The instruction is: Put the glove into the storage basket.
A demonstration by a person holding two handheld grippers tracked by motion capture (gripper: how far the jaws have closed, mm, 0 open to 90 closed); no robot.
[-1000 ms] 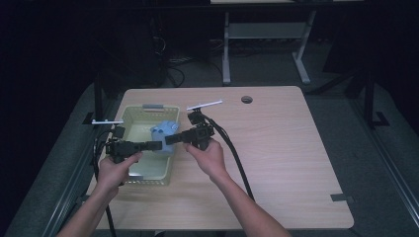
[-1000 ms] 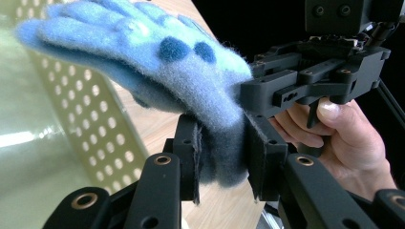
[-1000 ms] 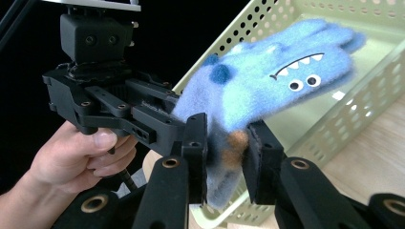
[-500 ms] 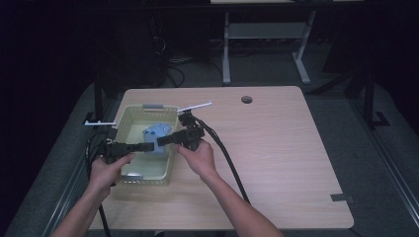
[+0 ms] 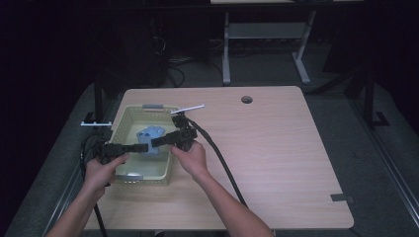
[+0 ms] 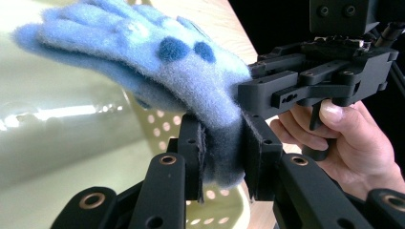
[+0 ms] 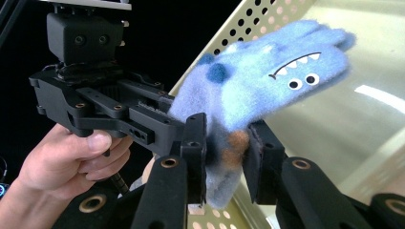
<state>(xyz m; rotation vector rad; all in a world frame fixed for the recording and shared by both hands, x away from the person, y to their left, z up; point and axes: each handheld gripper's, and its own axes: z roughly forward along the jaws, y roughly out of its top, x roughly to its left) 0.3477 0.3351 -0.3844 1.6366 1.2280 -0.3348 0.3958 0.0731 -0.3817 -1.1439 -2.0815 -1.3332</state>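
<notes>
Left of centre: fuzzy blue monster-face glove [image 5: 149,137] pinched by left gripper [image 5: 140,147] and right gripper [image 5: 154,143] above pale perforated plastic basket [image 5: 125,121].

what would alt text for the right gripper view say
A fuzzy blue knitted glove with a cartoon monster face is pinched at its cuff between the two black jaws of the right tool, above a pale green perforated plastic basket. At left, a hand holds the left tool, also gripping the glove.

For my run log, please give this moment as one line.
left gripper: shut on blue glove | right gripper: shut on blue glove | glove over basket
</notes>
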